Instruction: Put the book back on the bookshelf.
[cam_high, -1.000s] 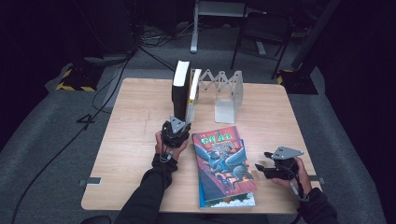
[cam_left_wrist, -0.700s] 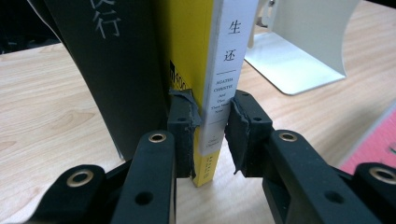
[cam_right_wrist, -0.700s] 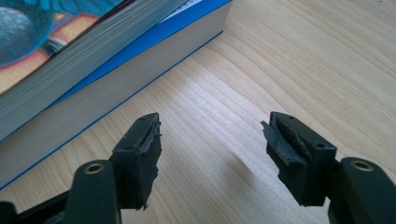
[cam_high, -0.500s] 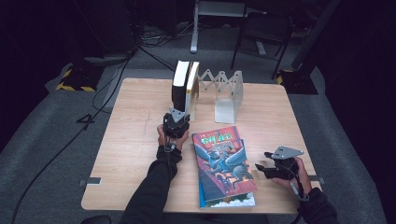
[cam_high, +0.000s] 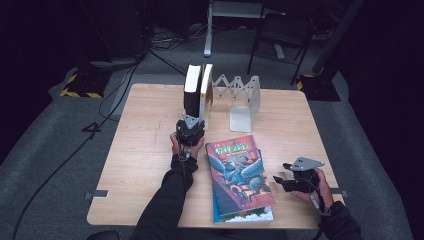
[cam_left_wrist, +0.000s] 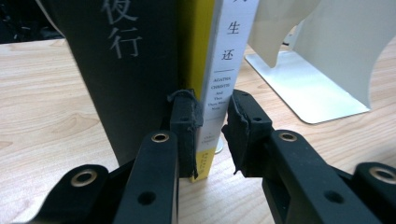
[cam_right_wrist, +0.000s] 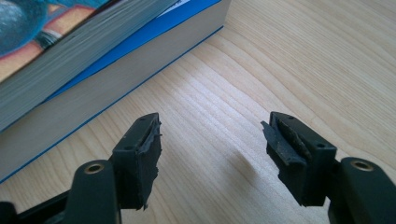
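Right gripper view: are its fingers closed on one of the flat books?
No: the right gripper fingers stand apart over bare table, beside the stacked books.

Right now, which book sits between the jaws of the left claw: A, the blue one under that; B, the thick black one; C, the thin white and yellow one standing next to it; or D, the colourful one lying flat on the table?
C: in the left gripper view the left claw straddles the spine of the thin white and yellow book, with the black book standing outside its jaws.

Four books on the desk (cam_high: 140, 150): two upright books (cam_high: 197, 95) by one white bookend (cam_high: 242, 102), two stacked books (cam_high: 240, 175) lying flat.
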